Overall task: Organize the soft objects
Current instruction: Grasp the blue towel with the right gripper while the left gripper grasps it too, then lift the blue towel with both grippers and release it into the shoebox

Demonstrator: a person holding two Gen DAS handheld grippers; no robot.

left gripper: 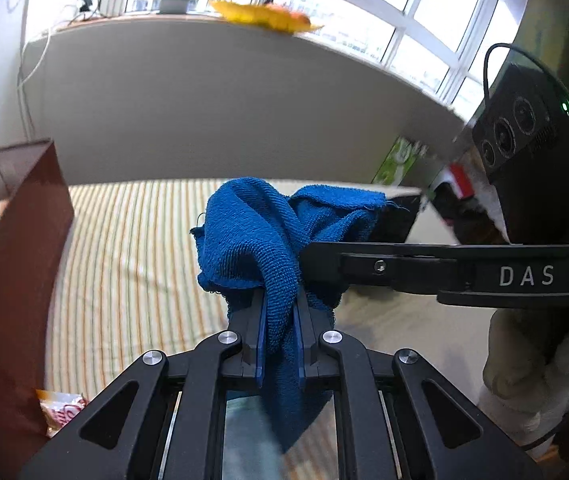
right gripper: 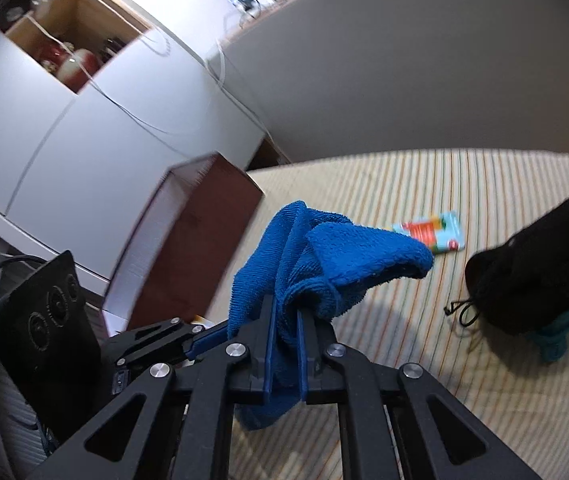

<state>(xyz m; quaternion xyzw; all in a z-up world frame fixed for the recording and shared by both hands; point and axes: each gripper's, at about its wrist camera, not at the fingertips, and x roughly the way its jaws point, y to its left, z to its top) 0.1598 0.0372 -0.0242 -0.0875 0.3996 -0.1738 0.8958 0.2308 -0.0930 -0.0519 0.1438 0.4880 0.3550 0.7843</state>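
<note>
With the blue terry cloth (left gripper: pixel 260 236) bunched above the striped bedcover (left gripper: pixel 132 248) beside the brown box (left gripper: pixel 16 280), left gripper (left gripper: pixel 280 320) and right gripper (right gripper: pixel 286 332) both clamped on it, the person should draw the grips apart evenly to avoid slipping.

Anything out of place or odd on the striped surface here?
Mostly the small colourful packet lying loose on the striped cloth. The crumpled blue terry towel is bunched, clamped by both left gripper and right gripper.

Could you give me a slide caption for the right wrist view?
Right hand-held gripper clamps a bunched blue towel above the striped cloth.
</note>
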